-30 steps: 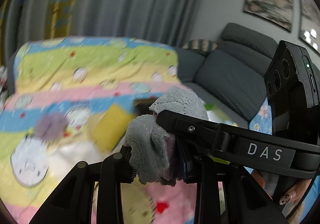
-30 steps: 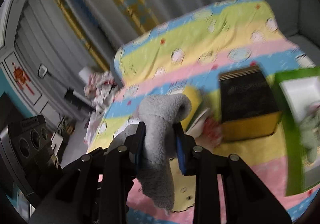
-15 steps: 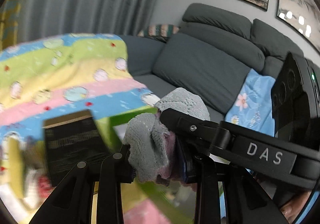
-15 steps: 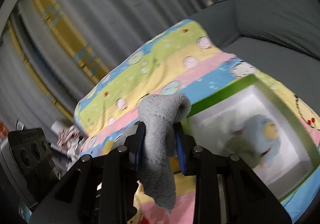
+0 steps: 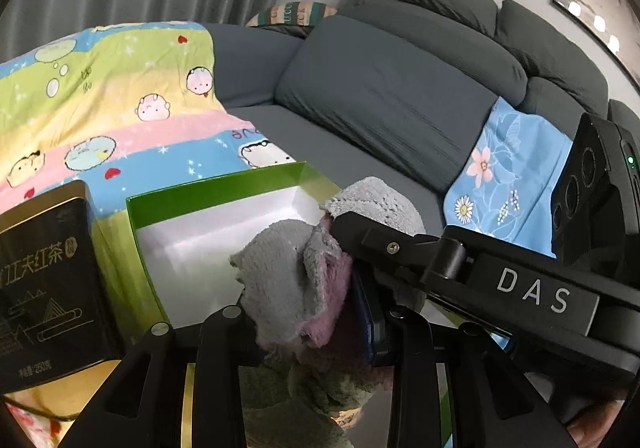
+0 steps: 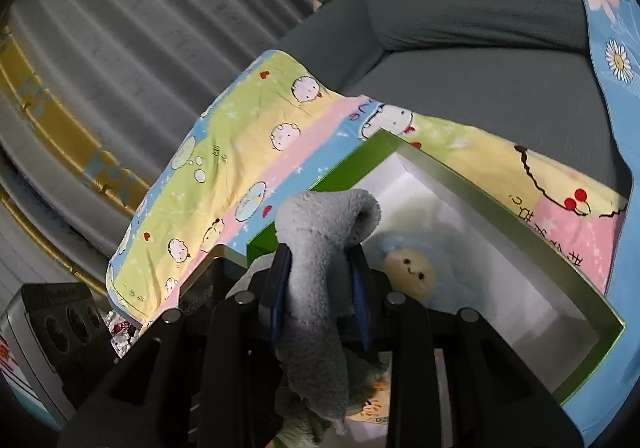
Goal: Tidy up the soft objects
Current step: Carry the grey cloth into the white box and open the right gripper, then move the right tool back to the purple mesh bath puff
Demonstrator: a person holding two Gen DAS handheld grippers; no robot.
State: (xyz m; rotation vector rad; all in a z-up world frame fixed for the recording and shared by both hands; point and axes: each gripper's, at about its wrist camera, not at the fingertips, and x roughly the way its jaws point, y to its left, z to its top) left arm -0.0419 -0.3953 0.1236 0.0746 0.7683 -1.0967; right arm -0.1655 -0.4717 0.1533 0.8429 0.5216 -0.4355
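Observation:
My left gripper (image 5: pixel 310 308) is shut on one end of a grey and pink fluffy cloth (image 5: pixel 296 288). My right gripper (image 6: pixel 320 284) is shut on the other end of the grey cloth (image 6: pixel 320 268), which droops below the jaws. Both hold it above a green box (image 5: pixel 208 192) with a white inside, also seen in the right wrist view (image 6: pixel 520 224). A blue plush doll with a yellow face (image 6: pixel 412 272) lies in the box. A grey-green soft item (image 5: pixel 304 400) sits under the left gripper.
A black and gold tea tin (image 5: pixel 44 288) stands left of the box. Everything rests on a striped cartoon blanket (image 5: pixel 100 108) over a grey sofa (image 5: pixel 400 96). A blue floral cloth (image 5: pixel 508 184) lies on the sofa seat. Grey curtains (image 6: pixel 140 28) hang behind.
Both grippers have carried the cloth to the right, from over the blanket to above the green box, and lower. The doll in the box has come close.

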